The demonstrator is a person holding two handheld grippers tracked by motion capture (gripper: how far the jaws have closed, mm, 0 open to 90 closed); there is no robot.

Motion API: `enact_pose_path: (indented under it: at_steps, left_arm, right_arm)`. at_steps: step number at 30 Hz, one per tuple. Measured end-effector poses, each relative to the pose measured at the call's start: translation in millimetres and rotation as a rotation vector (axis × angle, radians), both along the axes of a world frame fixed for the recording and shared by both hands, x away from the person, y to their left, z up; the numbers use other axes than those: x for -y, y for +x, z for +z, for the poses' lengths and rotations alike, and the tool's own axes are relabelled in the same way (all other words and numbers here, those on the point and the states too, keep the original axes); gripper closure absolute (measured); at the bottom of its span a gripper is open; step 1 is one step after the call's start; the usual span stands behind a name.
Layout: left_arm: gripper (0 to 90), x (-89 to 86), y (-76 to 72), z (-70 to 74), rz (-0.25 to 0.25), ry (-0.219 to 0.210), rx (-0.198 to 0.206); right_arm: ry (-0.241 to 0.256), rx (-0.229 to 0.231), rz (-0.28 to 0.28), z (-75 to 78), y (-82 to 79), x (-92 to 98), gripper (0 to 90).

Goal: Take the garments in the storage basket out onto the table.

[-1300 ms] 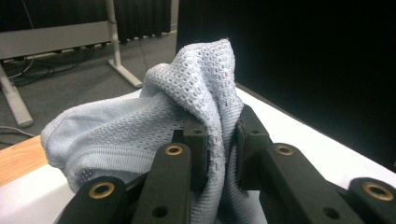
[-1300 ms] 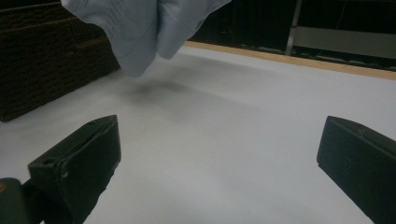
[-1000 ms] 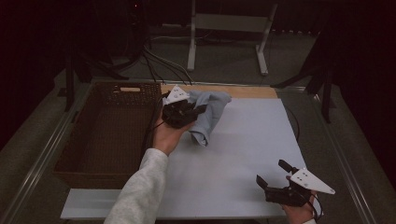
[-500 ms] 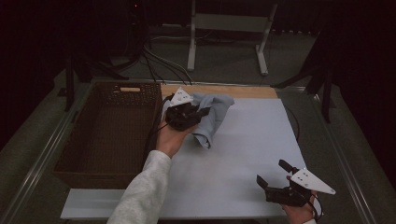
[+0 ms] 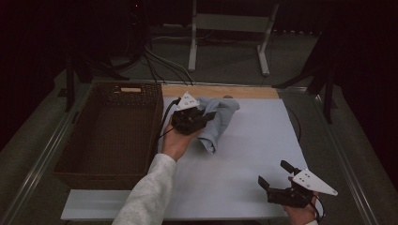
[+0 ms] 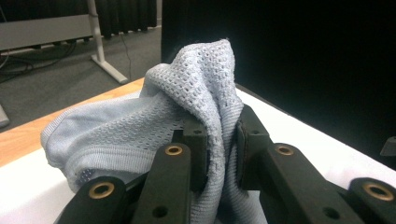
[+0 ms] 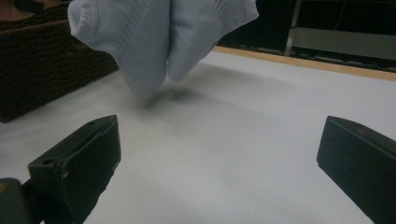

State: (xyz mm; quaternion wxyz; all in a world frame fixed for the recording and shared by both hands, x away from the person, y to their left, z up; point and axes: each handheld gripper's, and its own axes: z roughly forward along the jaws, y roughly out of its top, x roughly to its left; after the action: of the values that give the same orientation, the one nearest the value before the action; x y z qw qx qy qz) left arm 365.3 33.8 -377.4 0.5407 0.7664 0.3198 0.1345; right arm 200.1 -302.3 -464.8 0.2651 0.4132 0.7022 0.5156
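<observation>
Left gripper [image 5: 210, 115] clamps the blue cloth [image 5: 219, 119] at upper centre, basket [image 5: 112, 136] alongside left; right gripper [image 5: 274, 175], jaws apart, lower right over bare table [image 5: 244, 154].

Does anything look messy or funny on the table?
Only the light blue cloth: it is bunched and crumpled, pinched in the left gripper and hanging above the white table beside the wicker basket. Nothing looks spilled or broken.

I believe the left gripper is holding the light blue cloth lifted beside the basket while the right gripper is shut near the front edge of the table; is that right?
Not quite: the right gripper is open, not shut. The right gripper view shows its jaws standing wide apart with nothing between them. The rest holds: the left gripper is clamped on the light blue cloth, lifted beside the basket, and the right gripper is near the table's front edge.
</observation>
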Motion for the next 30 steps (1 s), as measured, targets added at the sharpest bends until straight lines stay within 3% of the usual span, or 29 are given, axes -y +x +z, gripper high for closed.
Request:
enact_pose_path:
  at_steps: [30]
  left_arm:
    - [77.8, 16.4, -1.9, -25.9, -0.027, 0.012, -0.045]
  right_arm:
    - [0.0, -0.002, 0.002, -0.3, 0.2, -0.4, 0.0]
